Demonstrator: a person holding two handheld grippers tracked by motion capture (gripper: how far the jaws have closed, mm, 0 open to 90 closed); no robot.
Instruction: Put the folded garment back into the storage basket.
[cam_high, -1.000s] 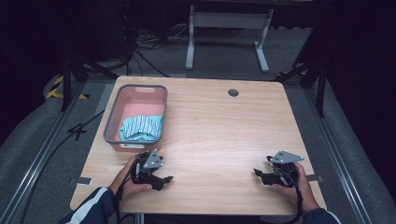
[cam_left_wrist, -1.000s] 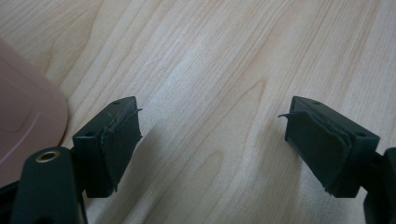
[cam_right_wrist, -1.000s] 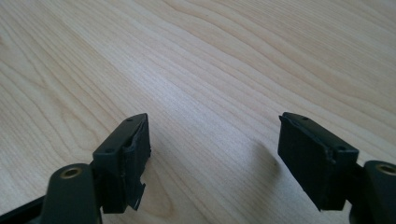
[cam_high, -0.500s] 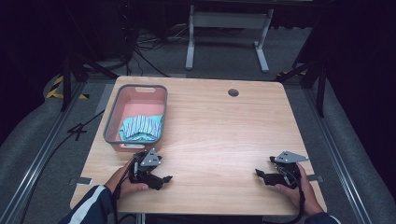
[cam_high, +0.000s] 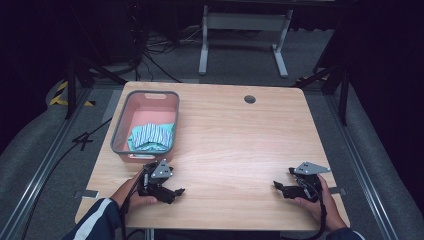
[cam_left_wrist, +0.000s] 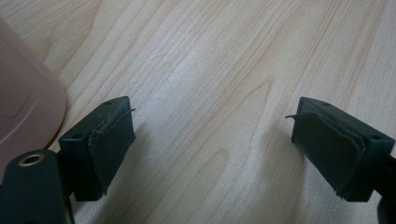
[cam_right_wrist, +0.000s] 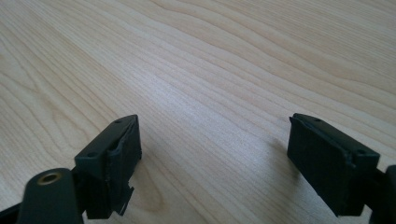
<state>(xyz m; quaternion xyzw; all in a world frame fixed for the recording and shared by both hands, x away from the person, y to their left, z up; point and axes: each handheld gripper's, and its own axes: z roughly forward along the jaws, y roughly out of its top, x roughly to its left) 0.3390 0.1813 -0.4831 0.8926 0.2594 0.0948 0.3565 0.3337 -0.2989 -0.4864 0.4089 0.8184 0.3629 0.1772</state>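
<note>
Paused on the wooden table (cam_high: 230, 145), apparently before a pick. Left gripper (cam_high: 177, 192) spread wide, empty; right gripper (cam_high: 277, 187) wide too, jaws just opened further, nothing between. Striped cloth (cam_high: 151, 136) in pink basket (cam_high: 118, 131), just ahead of left fingers, well apart from right. Next move probably needed: lifting over the rim.

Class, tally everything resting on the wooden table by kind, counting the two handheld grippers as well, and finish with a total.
Pink basin: 1
Striped folded cloth, lying inside the basin: 1
Handheld grippers, both open and holding nothing: 2 (left gripper, right gripper)
Total: 4
</note>
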